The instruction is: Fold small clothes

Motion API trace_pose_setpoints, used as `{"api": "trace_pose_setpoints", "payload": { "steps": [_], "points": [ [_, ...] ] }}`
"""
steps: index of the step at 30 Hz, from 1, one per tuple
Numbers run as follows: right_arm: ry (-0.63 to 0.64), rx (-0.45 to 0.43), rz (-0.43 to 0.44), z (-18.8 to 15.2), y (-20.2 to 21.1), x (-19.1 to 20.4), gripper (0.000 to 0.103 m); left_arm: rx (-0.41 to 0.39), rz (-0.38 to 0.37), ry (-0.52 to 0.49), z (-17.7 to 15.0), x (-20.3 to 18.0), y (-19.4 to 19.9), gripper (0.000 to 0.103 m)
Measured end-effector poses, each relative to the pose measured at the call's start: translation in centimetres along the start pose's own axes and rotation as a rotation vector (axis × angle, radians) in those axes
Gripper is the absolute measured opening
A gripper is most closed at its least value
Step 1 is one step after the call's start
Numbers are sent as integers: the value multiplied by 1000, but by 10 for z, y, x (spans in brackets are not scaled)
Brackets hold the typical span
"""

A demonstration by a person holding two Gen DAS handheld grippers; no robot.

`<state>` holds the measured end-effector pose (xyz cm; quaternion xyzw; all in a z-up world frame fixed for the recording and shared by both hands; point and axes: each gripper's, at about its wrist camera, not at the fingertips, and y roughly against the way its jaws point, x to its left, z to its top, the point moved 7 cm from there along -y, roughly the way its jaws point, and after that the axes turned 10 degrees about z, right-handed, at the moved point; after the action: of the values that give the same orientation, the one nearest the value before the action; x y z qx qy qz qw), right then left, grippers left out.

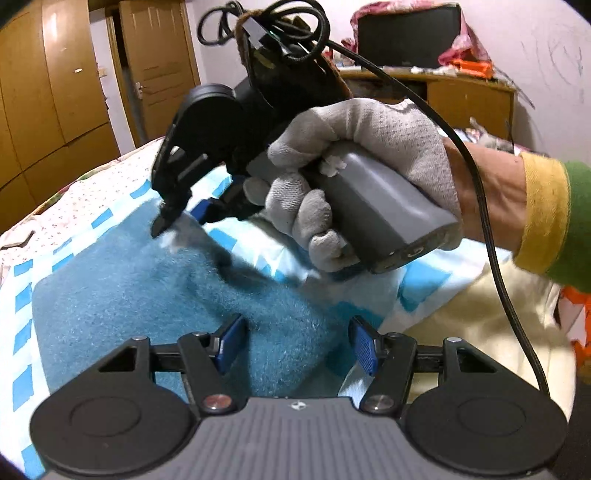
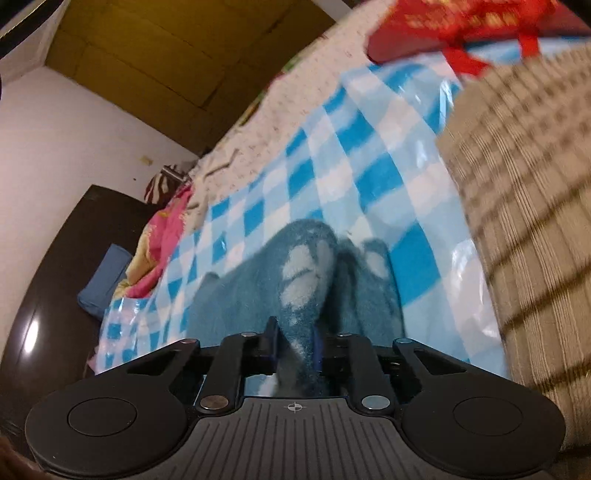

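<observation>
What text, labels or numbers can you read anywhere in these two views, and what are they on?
No text can be read in either view.
Red box, far end of the bed: gold characters, too blurred to read.
Left gripper body: a small crosshair mark, no words.
Right gripper body: the same crosshair mark, no words.
Teal garment: pale patches, not lettering.
Blue checked sheet: plain pattern only.

Left gripper [image 1: 297,345] spread wide — right gripper [image 2: 295,347] clamped (gloved hand [image 1: 354,177]).
</observation>
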<state>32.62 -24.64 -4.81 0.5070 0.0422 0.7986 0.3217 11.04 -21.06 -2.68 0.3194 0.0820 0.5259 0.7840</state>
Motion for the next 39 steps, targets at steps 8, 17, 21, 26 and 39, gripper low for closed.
{"api": "trace_pose_setpoints", "payload": {
  "steps": [8,17,21,26,39],
  "points": [
    [-27,41,-101,8,-34,-34,14,47,-30,-96,-13,-16,-28,70],
    [-2,-31,13,2,30,-18,20,31,-62,-37,2,7,0,70],
    [36,-15,62,-25,73,-15,20,-8,-38,2,17,36,20,70],
    [37,56,86,-65,86,-22,20,-16,72,65,44,82,2,70],
    [193,159,35,-86,67,-14,9,154,222,101,50,114,-109,72]
  ]
}}
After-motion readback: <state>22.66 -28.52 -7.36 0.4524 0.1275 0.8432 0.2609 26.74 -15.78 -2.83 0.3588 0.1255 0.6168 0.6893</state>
